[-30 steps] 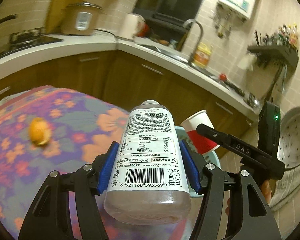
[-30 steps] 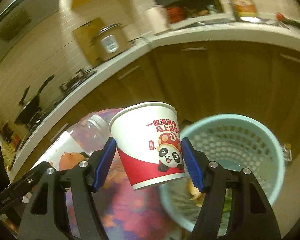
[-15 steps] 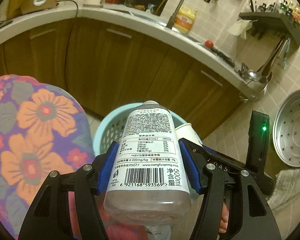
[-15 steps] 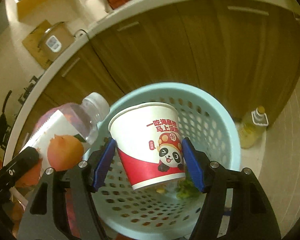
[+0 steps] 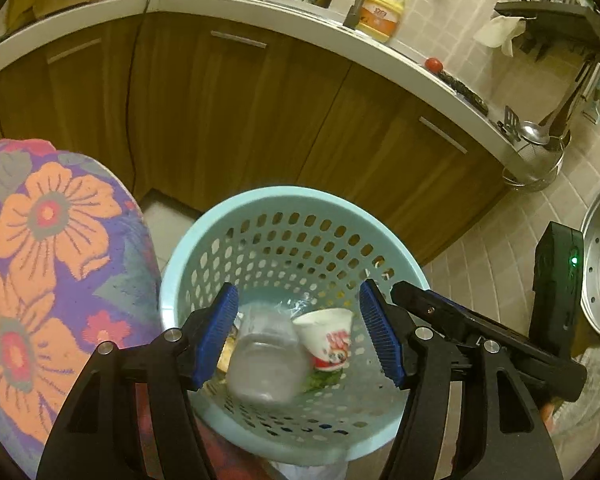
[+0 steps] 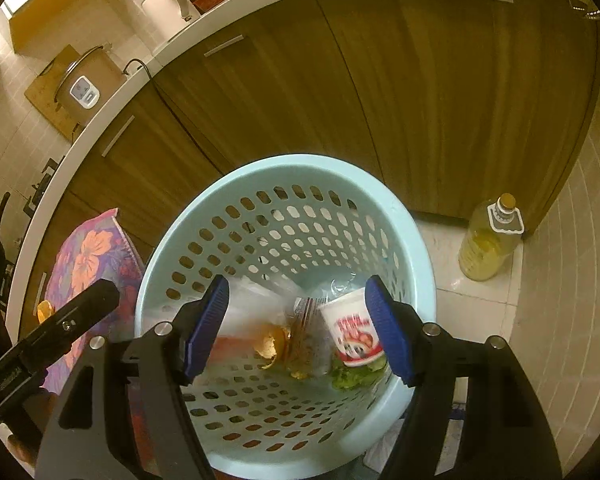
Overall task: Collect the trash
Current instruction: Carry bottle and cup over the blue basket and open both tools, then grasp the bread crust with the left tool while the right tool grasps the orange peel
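1. Over the pale blue basket [image 5: 180,264], both my tongs hang released: left gripper [image 5: 298,336] and right gripper [image 6: 296,326] each stand wide with nothing between the pads.
2. Left jaws have just been opening; the bottle [image 5: 266,364] is blurred, dropping inside.
3. Paper cup [image 6: 353,334] lies in the bottom against the right wall, beside peel and greens.
4. Drop step looks done. Next, I reckon, back to the floral cloth [image 5: 40,260] at left, where an orange scrap [image 6: 44,312] waits.
5. Rim close beneath, cabinets beyond: lift up first.
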Available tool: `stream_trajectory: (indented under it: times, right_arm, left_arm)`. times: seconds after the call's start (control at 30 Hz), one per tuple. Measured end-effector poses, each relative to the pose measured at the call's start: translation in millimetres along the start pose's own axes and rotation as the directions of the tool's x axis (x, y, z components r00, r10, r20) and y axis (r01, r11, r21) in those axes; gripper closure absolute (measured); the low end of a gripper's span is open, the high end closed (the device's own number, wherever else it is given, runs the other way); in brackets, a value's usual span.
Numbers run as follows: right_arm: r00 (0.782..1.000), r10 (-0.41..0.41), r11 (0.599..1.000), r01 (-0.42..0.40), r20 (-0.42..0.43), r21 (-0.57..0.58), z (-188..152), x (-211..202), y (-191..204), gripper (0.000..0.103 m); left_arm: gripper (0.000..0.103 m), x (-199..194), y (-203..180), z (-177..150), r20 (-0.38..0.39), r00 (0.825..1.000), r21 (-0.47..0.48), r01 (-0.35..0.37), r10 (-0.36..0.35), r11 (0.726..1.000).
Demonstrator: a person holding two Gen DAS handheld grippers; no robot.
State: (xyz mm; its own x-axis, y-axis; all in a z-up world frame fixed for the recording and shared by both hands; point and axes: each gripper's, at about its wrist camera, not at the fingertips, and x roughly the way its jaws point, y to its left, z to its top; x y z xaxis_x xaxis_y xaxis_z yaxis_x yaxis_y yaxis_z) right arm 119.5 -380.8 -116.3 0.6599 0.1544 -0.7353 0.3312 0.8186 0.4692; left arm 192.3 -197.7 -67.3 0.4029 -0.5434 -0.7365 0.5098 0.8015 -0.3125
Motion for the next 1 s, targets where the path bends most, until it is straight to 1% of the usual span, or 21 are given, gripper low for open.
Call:
stream_trajectory:
  times: [0.1,0.23,0.43,0.63,0.7,0.8,1.0]
  right_arm:
    - [1.000,0.027,1.000,-0.027,0.008,0.010,0,-6,0,0.036]
    - [0.998,0.051,0.999,-0.050,0.031,-0.015,0,-18,11,0.036]
    - [0.993,0.096,0.992,-0.090,0.063,-0.085,-4,-36,41,0.036]
    - [0.987,0.134,0.978,-0.116,0.095,-0.176,-12,-54,77,0.036]
    - [0.984,0.149,0.971,-0.127,0.098,-0.201,-15,-58,88,0.036]
    - [0.980,0.175,0.959,-0.147,0.095,-0.243,-21,-60,108,0.036]
    - [0.973,0.224,0.921,-0.192,0.058,-0.338,-38,-56,161,0.036]
  left_arm:
    - [0.038,-11,1,-3,0.016,1.000,0.012,-0.011,0.011,1.000]
    - [0.038,-31,6,-7,0.046,0.999,0.008,-0.013,0.013,1.000]
    - [0.038,-67,13,-15,0.099,0.995,-0.002,-0.014,0.014,1.000]
    - [0.038,-105,24,-26,0.160,0.987,-0.028,-0.024,0.028,0.999]
    - [0.034,-118,29,-31,0.172,0.985,-0.040,-0.008,0.015,0.999]
    - [0.031,-146,43,-45,0.215,0.976,-0.067,-0.019,0.033,0.998]
    - [0.031,-195,76,-70,0.276,0.956,-0.138,-0.058,0.094,0.989]
